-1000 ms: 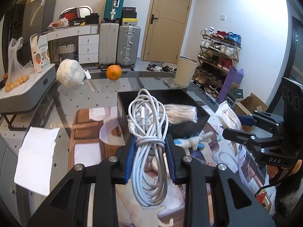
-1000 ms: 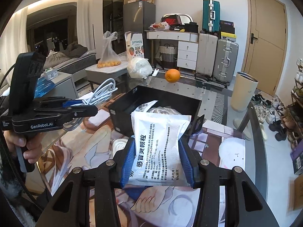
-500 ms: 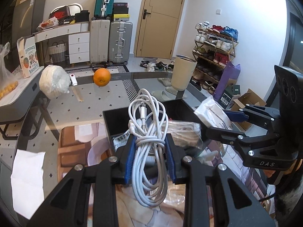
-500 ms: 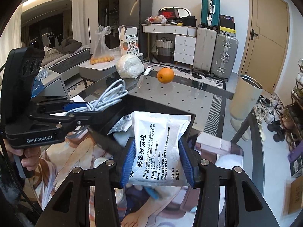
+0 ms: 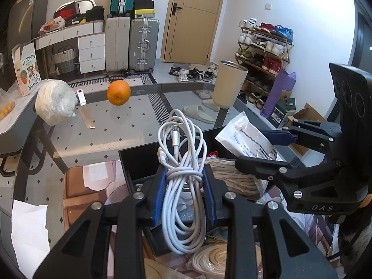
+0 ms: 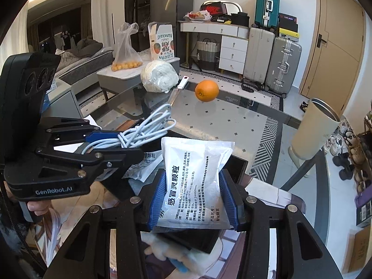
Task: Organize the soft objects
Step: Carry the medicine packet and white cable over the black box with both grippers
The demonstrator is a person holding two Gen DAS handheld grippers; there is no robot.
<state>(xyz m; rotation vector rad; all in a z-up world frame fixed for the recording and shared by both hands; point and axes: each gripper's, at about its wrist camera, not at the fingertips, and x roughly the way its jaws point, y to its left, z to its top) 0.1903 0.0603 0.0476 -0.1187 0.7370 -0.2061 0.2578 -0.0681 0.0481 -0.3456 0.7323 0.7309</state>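
Observation:
My left gripper (image 5: 184, 183) is shut on a coiled white cable (image 5: 183, 162), which hangs over the black open box (image 5: 137, 162) on the glass table. My right gripper (image 6: 193, 186) is shut on a white sachet with printed text (image 6: 194, 181), held above the same black box (image 6: 234, 172). In the left wrist view the right gripper (image 5: 262, 150) shows at the right with the sachet (image 5: 246, 137). In the right wrist view the left gripper (image 6: 130, 144) shows at the left with the cable (image 6: 144, 125). A beige wrapped bundle (image 5: 230, 176) lies inside the box.
An orange (image 5: 118, 92), a white wrapped bundle (image 5: 54, 102) and a small white-handled tool (image 5: 81, 96) sit at the far side of the glass table (image 5: 116, 134). A coiled rope (image 5: 216, 258) lies near the box. A sheet of paper (image 5: 30, 230) lies left. A beige bin (image 5: 229, 83) stands beyond.
Both grippers have moved forward over the table, carrying the cable and the sachet until they hang over the black box. Neither grip has altered.

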